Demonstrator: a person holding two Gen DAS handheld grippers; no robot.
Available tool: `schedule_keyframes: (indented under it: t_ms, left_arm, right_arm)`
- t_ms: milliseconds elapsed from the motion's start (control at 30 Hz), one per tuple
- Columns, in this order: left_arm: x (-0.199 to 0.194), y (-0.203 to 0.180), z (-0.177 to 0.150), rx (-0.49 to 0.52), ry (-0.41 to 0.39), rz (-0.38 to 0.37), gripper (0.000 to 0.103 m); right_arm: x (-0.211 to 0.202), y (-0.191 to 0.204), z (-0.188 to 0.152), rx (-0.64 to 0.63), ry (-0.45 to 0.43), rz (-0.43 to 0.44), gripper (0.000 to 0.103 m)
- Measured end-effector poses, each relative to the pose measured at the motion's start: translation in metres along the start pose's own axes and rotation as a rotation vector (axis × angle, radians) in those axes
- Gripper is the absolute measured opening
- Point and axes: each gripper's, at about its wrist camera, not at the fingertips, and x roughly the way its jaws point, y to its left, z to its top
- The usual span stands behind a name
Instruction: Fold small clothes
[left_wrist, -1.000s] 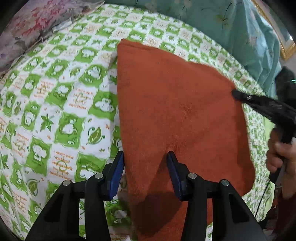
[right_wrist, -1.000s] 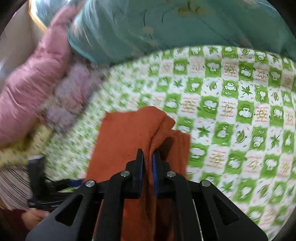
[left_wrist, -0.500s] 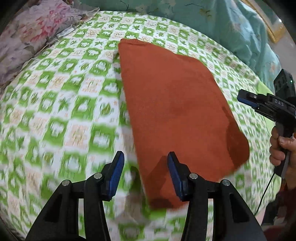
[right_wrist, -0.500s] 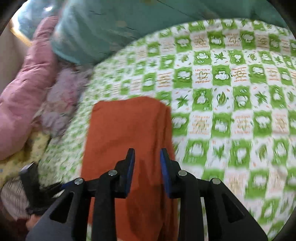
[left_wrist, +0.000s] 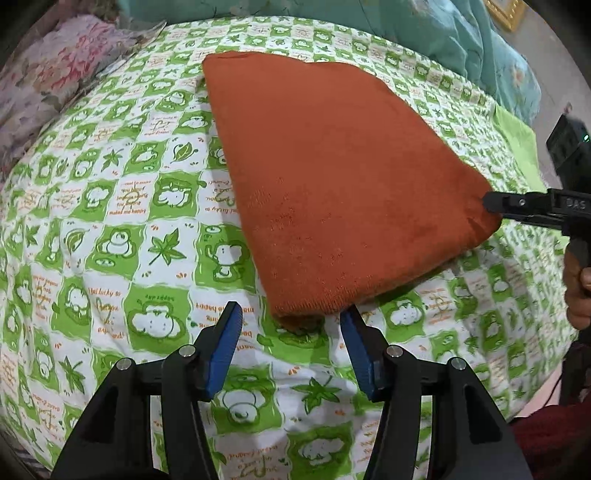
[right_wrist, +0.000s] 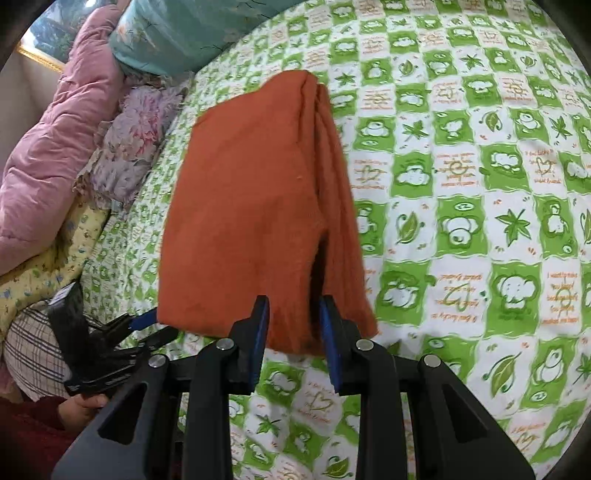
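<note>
On the bed, left wrist view:
- Sheet: a green-and-white checked bed sheet printed with leaves and cartoon animals fills most of the view.
- Garment: a folded rust-orange garment lies flat on the sheet, one corner far up near the top, one corner at the right, and its nearest corner pointing down toward the camera.
- Left gripper: the left gripper has blue pads with its jaws opening; the garment's near corner sits just ahead of the gap, and neither pad presses on cloth.
- Right gripper: it comes in from the right edge, its black tip at the garment's right corner; whether it touches the cloth cannot be told from this side.
- Hand: part of a hand grips that tool's handle at the right edge.
- Background: a floral pillow at upper left, a teal quilt along the top.

Right wrist view:
- Garment: the same orange piece runs away from the camera, its stacked folded layers showing as ridges along its right side.
- Right gripper: the right gripper stands partly open; the garment's near edge lies between the blue pads, which do not appear to clamp it.
- Left gripper: seen at lower left beside the garment's near left corner, blue pads apart.
- Background: a pink quilt and the floral pillow at left, the teal quilt above, plaid fabric at the lower left edge.
</note>
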Motion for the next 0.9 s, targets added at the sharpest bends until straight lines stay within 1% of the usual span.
schedule_keyframes:
  t_ms: [67,100,133,200,267,300,333,367,400,433,500,567,633,733,767,900]
  left_arm:
    - [0.004,0.001,0.004,-0.010,-0.013,0.027,0.053]
    - [0.004,0.003,0.006,-0.022,-0.014,0.032,0.053]
    - [0.005,0.005,0.010,-0.033,-0.016,0.029,0.051]
    - [0.005,0.005,0.013,-0.047,-0.029,0.038,0.049]
    - [0.007,0.003,0.014,-0.040,-0.027,0.068,0.043]
    - [0.007,0.003,0.013,-0.041,-0.022,0.075,0.036]
    - [0.007,0.002,0.012,-0.047,-0.022,0.071,0.027]
    - [0.006,0.002,0.012,-0.055,-0.025,0.052,0.024]
    - [0.005,0.002,0.012,-0.058,-0.027,0.042,0.017]
    - [0.004,0.000,0.013,-0.059,-0.029,0.030,0.011]
    - [0.003,-0.003,0.012,-0.062,-0.024,0.031,0.010]
    - [0.006,-0.001,0.011,-0.074,-0.004,0.022,0.009]
    - [0.007,0.003,0.011,-0.104,0.018,0.000,0.009]
    - [0.007,0.008,0.009,-0.153,0.050,-0.034,0.008]
    - [0.009,0.007,0.008,-0.151,0.058,-0.032,0.008]
    - [0.016,0.008,0.008,-0.162,0.077,-0.035,0.008]
  right_arm:
    - [0.003,0.003,0.001,-0.021,0.001,-0.003,0.029]
    - [0.005,0.004,0.002,-0.028,0.008,-0.007,0.027]
    - [0.008,0.005,0.003,-0.039,0.015,-0.011,0.007]
    - [0.005,0.009,0.007,-0.051,0.014,-0.017,0.005]
    - [-0.014,0.013,0.016,-0.033,-0.036,0.034,0.004]
    - [-0.033,0.018,0.025,-0.038,-0.084,0.072,0.004]
    - [-0.044,0.022,0.030,-0.052,-0.108,0.085,0.004]
    - [-0.056,0.027,0.036,-0.080,-0.124,0.086,0.004]
    - [-0.060,0.029,0.039,-0.106,-0.125,0.070,0.004]
    - [-0.058,0.029,0.039,-0.142,-0.110,0.030,0.004]
    - [-0.041,0.018,0.032,-0.170,-0.055,-0.047,0.004]
    - [-0.022,-0.002,0.021,-0.152,-0.006,-0.085,0.004]
    - [-0.008,-0.017,0.012,-0.125,0.018,-0.104,0.004]
    - [0.005,-0.028,0.001,-0.129,0.030,-0.146,0.004]
    - [0.010,-0.030,-0.002,-0.138,0.038,-0.166,0.004]
    - [0.017,-0.037,-0.005,-0.096,0.034,-0.185,0.004]
